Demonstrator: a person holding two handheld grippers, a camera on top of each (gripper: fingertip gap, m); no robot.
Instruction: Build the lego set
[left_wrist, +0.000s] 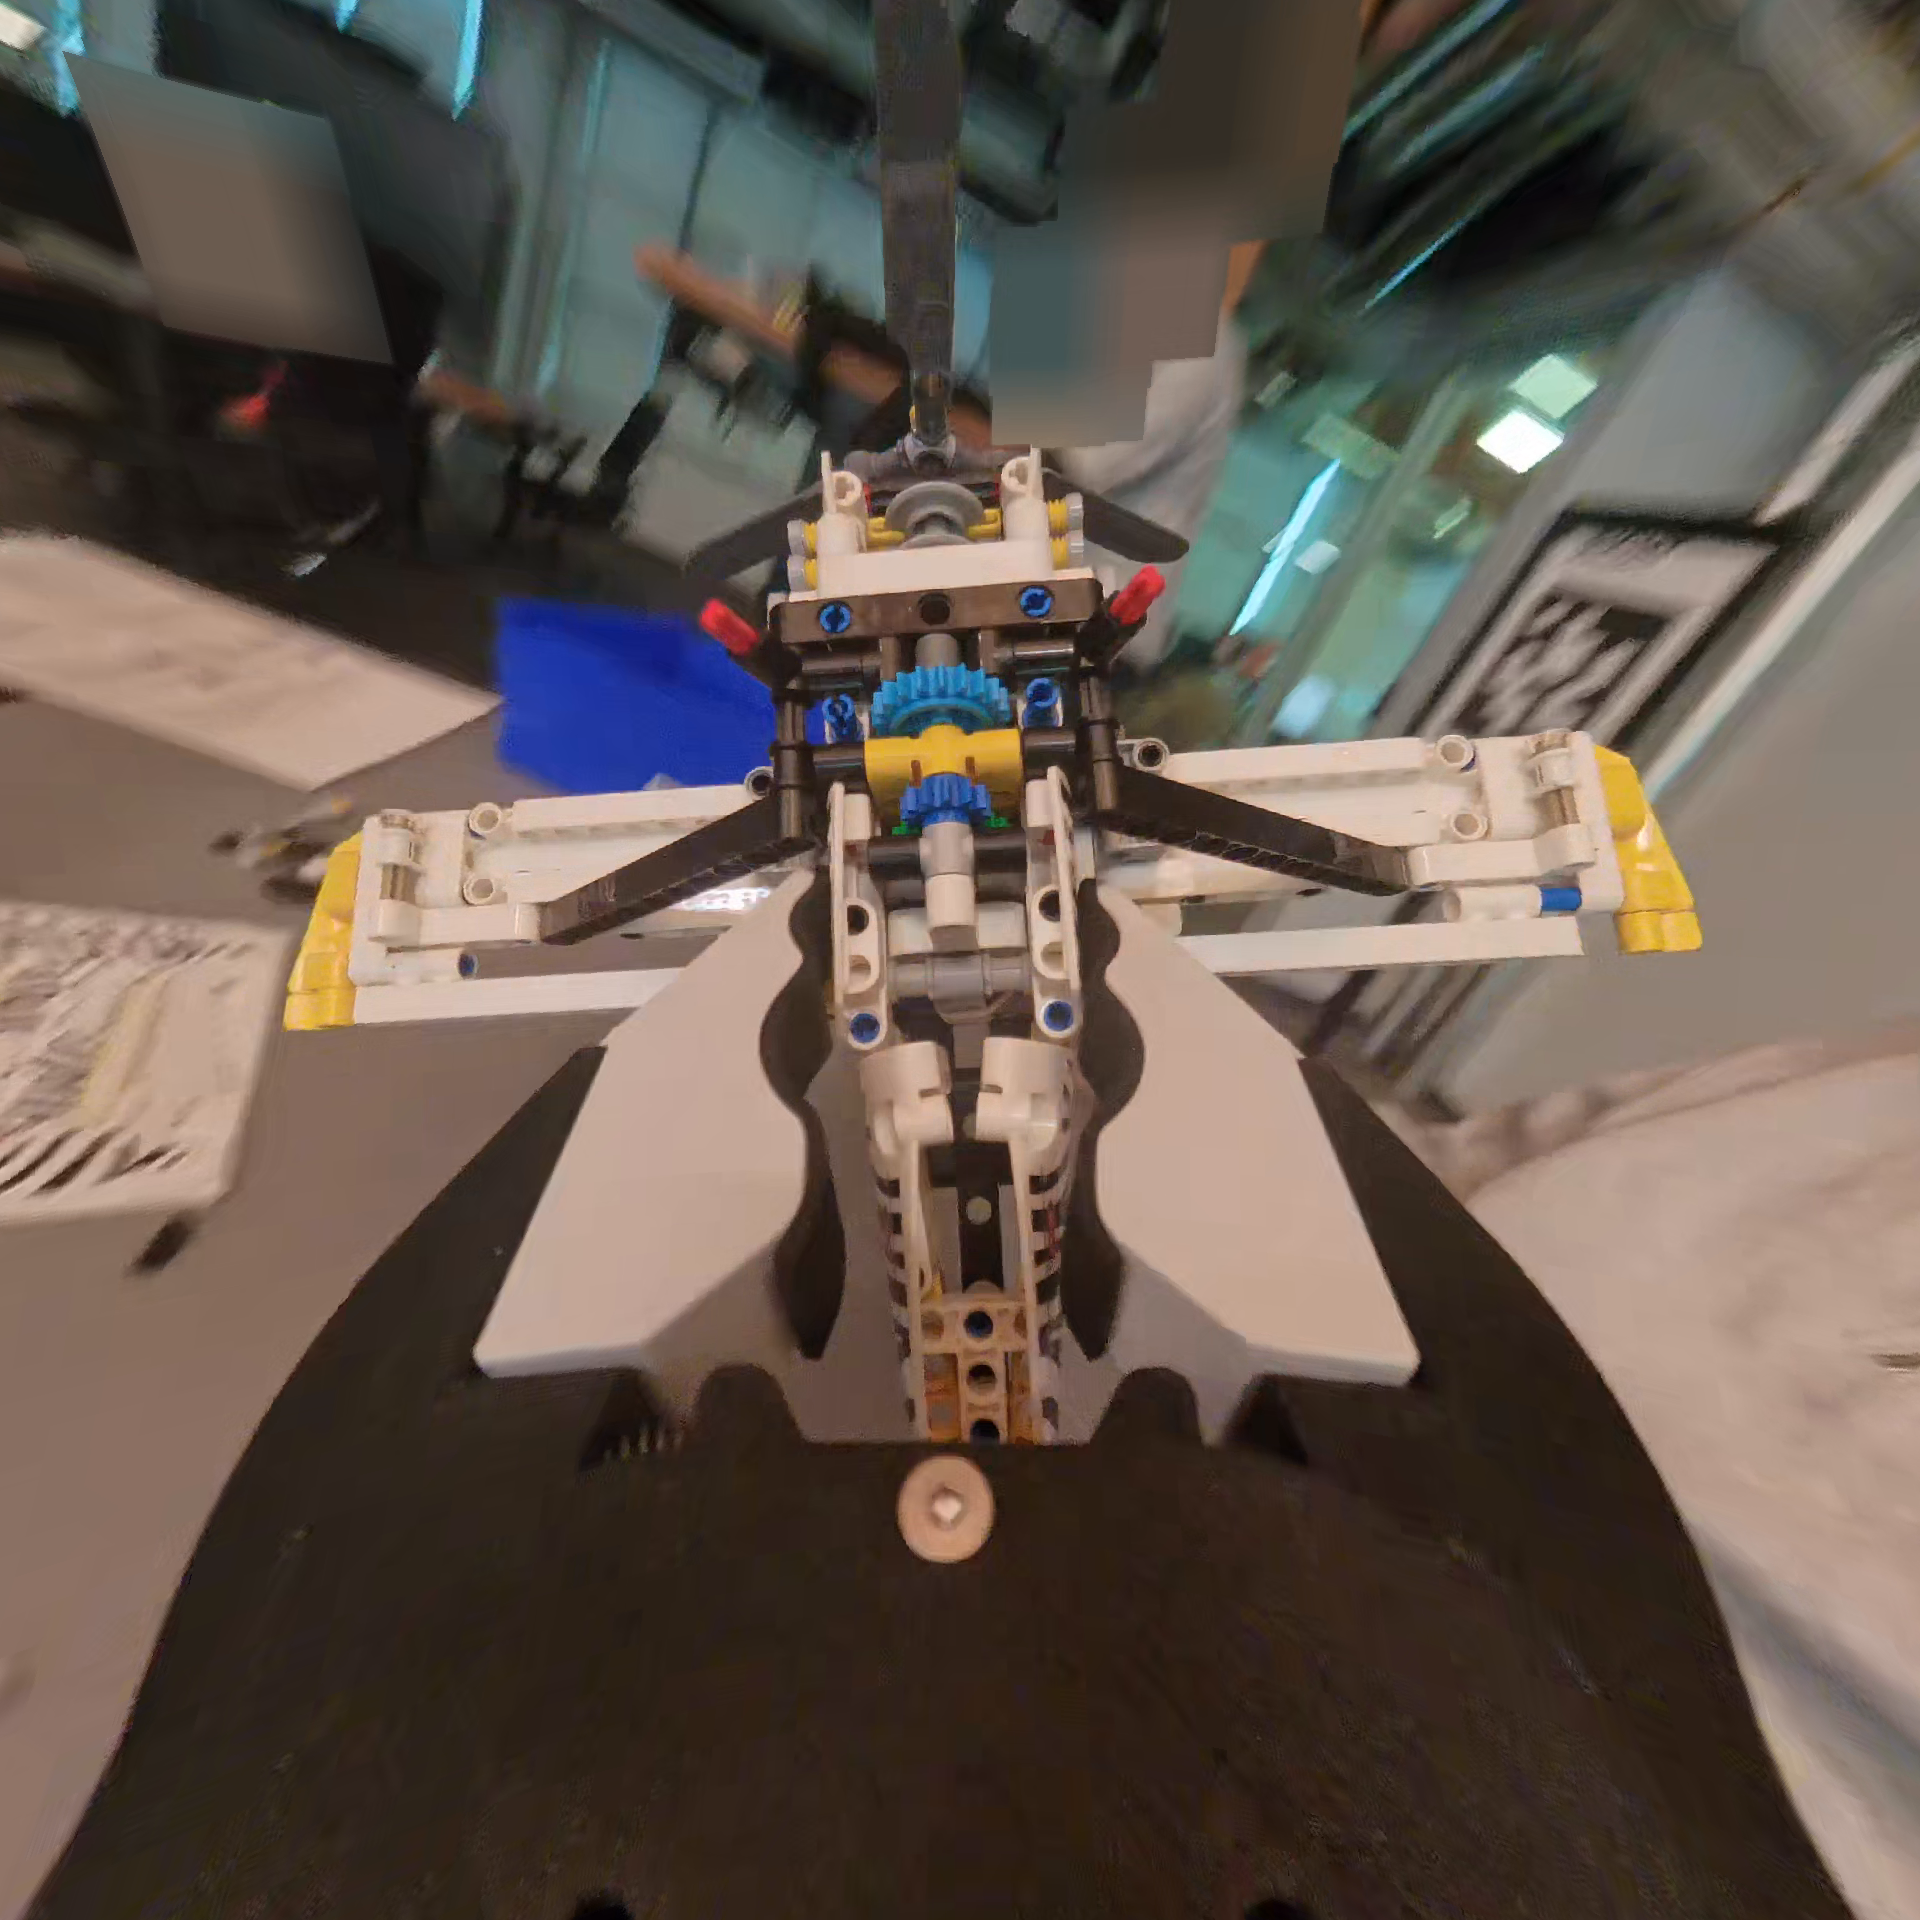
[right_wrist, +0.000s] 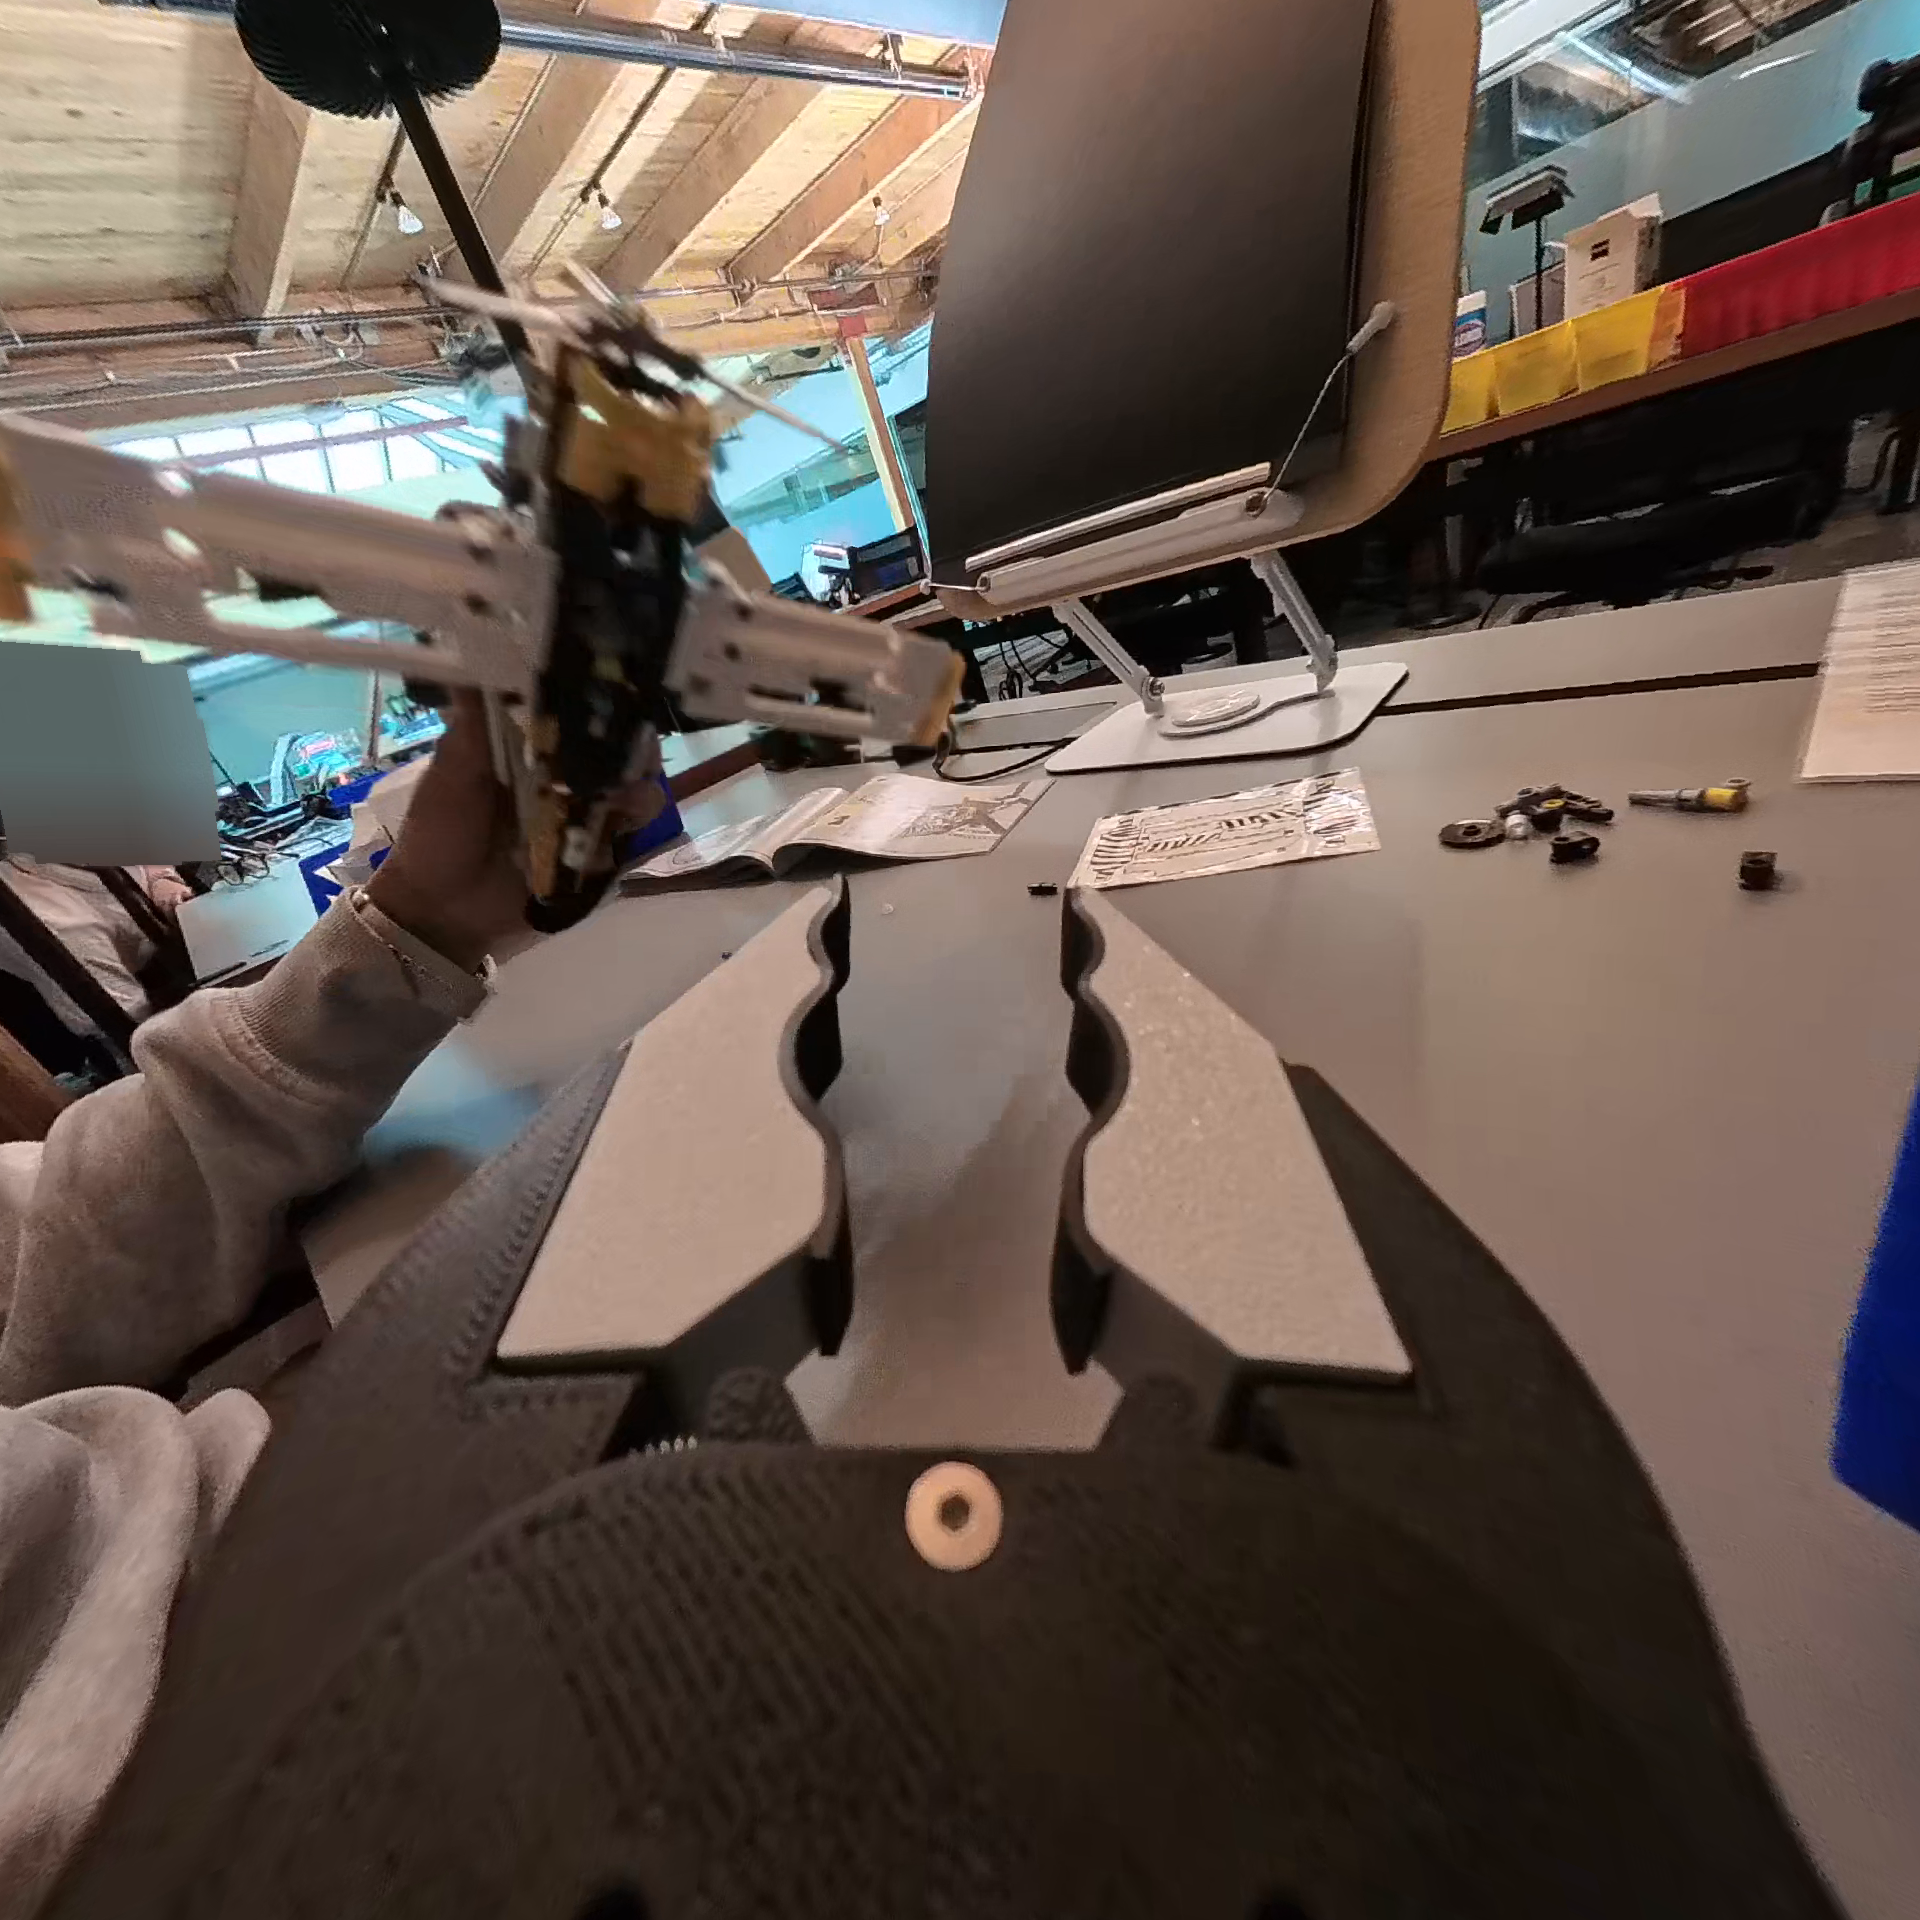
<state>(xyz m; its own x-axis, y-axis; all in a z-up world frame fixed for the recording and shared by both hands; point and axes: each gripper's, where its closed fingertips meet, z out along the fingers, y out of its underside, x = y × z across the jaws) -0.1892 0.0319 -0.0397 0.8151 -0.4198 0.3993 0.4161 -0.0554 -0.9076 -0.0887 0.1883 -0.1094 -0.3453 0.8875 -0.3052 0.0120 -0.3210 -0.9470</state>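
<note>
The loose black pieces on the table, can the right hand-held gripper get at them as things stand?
Probably yes: the right hand-held gripper is open and empty, and bare table lies between it and the loose black pieces.

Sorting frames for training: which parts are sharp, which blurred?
Left wrist view: the white-and-yellow lego plane model in the left tool is sharp, the background streaked. Right wrist view: that model is smeared; the small black loose lego parts on the grey table are crisp.

The white, yellow and black lego plane model (right_wrist: 582, 623) is looking blurry. Beside it, the person's grey sleeve (right_wrist: 156, 1195) is running off the left edge.
</note>
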